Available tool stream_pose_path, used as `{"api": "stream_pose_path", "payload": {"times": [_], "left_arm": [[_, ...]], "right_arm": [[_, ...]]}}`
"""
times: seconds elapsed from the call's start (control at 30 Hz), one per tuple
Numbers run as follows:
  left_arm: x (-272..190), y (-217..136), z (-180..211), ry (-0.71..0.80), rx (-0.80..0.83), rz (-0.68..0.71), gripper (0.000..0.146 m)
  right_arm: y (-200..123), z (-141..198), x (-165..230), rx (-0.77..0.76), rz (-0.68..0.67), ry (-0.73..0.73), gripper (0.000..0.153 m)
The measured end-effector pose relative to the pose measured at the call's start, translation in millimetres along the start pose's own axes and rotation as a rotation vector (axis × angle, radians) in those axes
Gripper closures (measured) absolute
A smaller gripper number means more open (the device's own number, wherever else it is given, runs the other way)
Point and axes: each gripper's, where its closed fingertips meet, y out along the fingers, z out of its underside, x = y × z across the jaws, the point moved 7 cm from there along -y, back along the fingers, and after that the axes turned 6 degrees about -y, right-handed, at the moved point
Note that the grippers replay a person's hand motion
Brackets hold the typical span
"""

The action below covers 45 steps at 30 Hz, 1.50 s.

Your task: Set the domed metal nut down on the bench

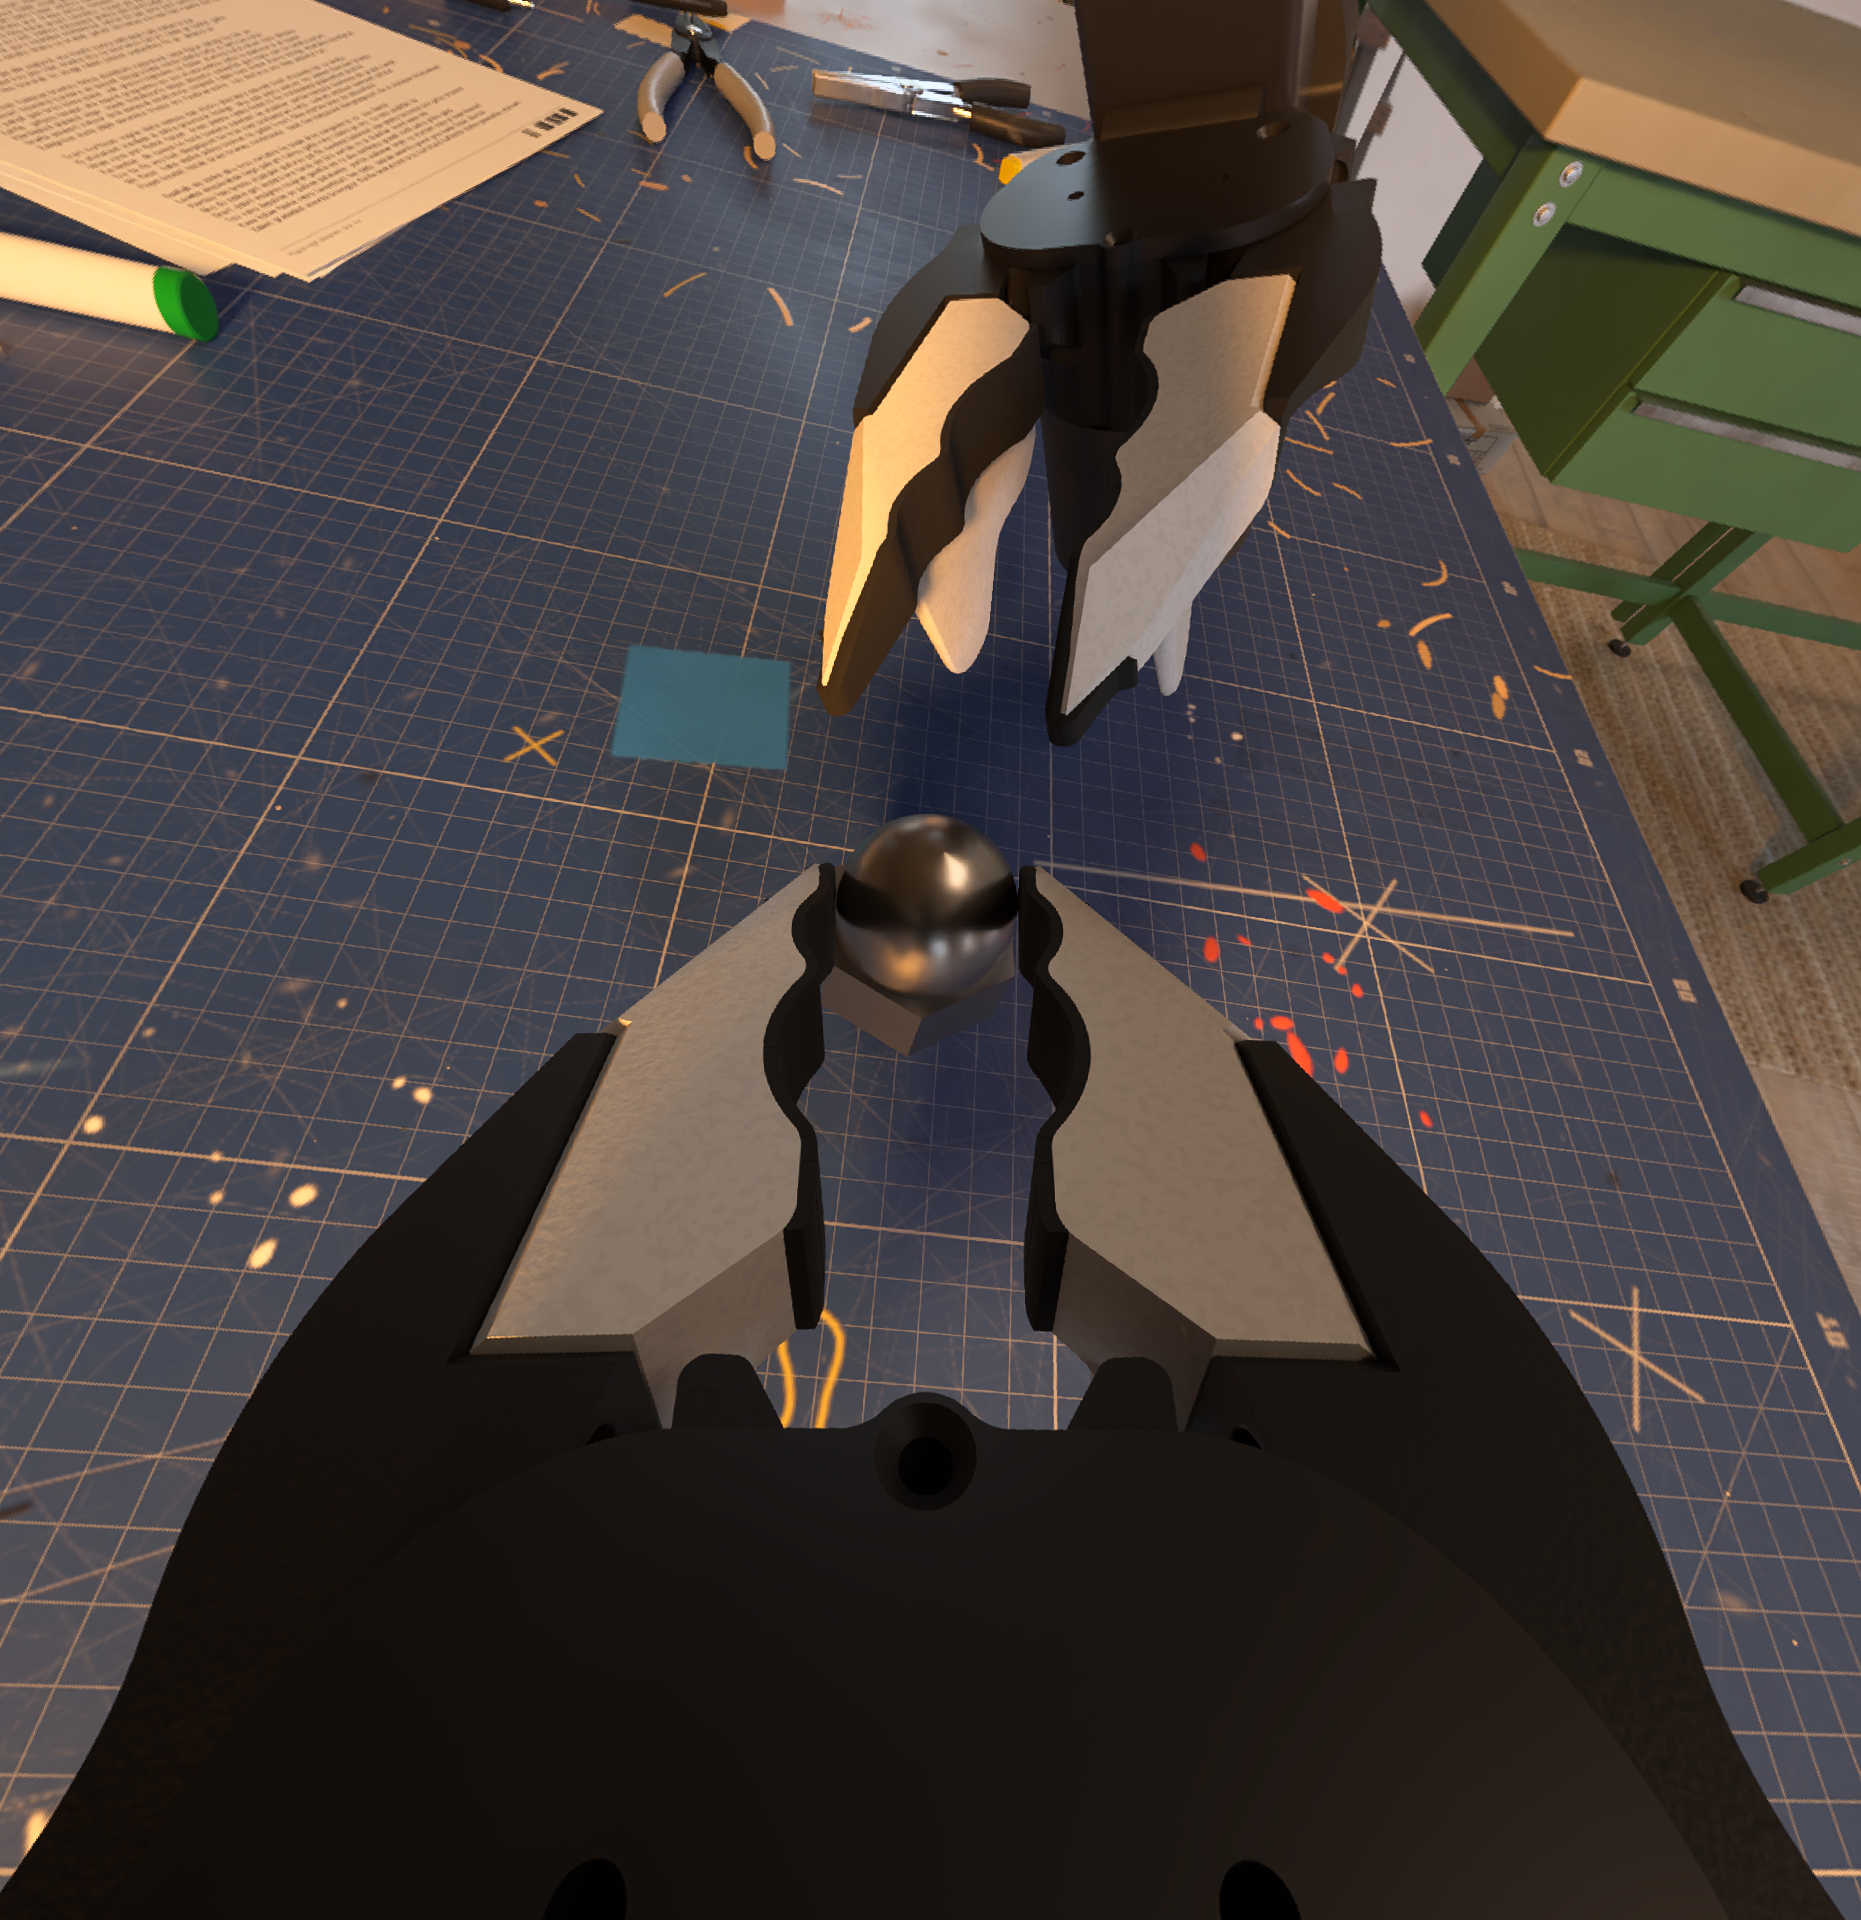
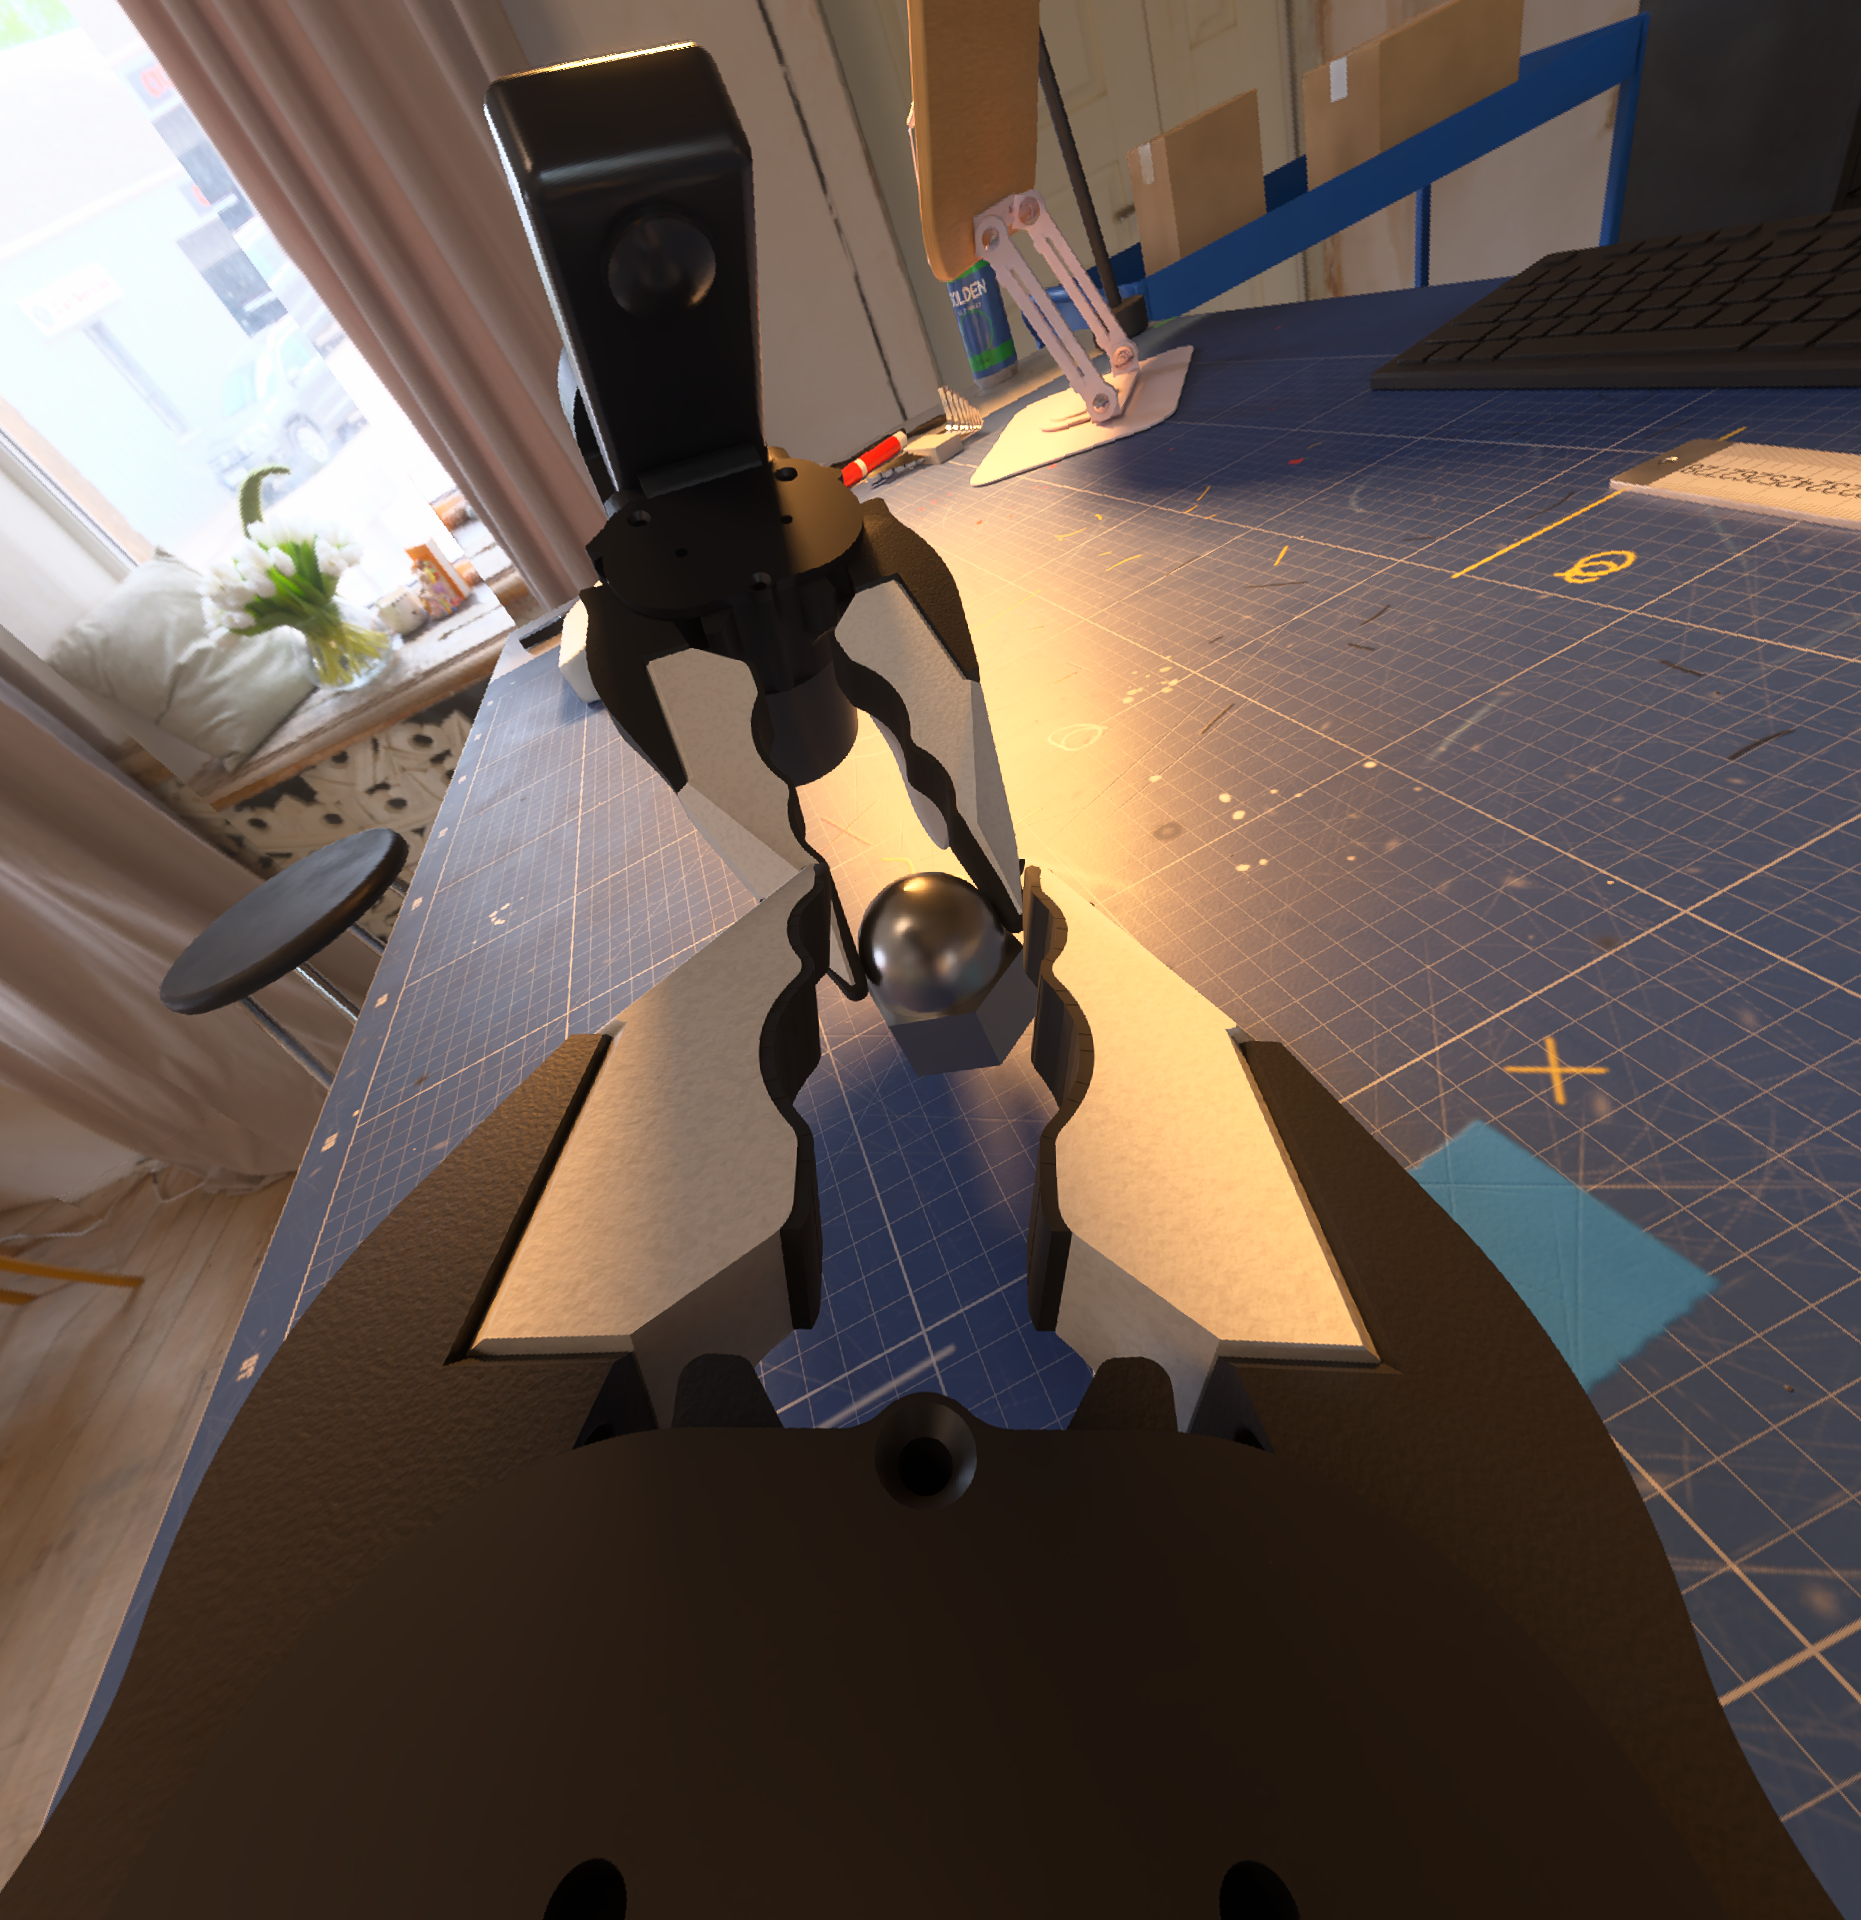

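Note:
The domed metal nut (image 1: 926, 914) has a shiny round cap over a hex base, dome up. My left gripper (image 1: 926, 894) is shut on it, fingertips against both sides, low over the blue cutting mat (image 1: 386, 935). I cannot tell whether the base touches the mat. My right gripper (image 1: 952, 717) is open and empty beyond the nut, tips pointing down near a teal square (image 1: 702, 707). In the right wrist view the nut (image 2: 936, 956) sits just past my right gripper (image 2: 924, 899), held by the left gripper (image 2: 910, 891) facing it.
Papers (image 1: 251, 114), a green-capped marker (image 1: 95, 286) and pliers (image 1: 708, 94) lie at the far left. A green cabinet (image 1: 1684, 343) stands past the bench edge. A keyboard (image 2: 1674, 312), ruler (image 2: 1767, 483), lamp base (image 2: 1092, 416) and stool (image 2: 282, 920) show in the right wrist view.

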Motion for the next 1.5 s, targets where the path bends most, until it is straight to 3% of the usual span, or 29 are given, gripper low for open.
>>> {"api": "stream_pose_path", "payload": {"times": [0.57,0.93,1.23,1.5], "left_arm": [[-1,2,2,0.019,0.018,-0.001,0.111],[-6,6,5,0.043,0.053,0.023,0.111],[4,4,7,-0.016,0.051,-0.021,0.111],[15,15,14,0.017,0.133,-0.203,0.110]], "right_arm": [[-4,-3,-1,-0.061,-0.039,0.054,0.117],[3,1,4,0.010,-0.050,0.017,0.115],[-3,-1,-3,0.019,0.074,-0.012,0.117],[-20,-4,-23,-0.073,0.319,0.067,0.119]]}}
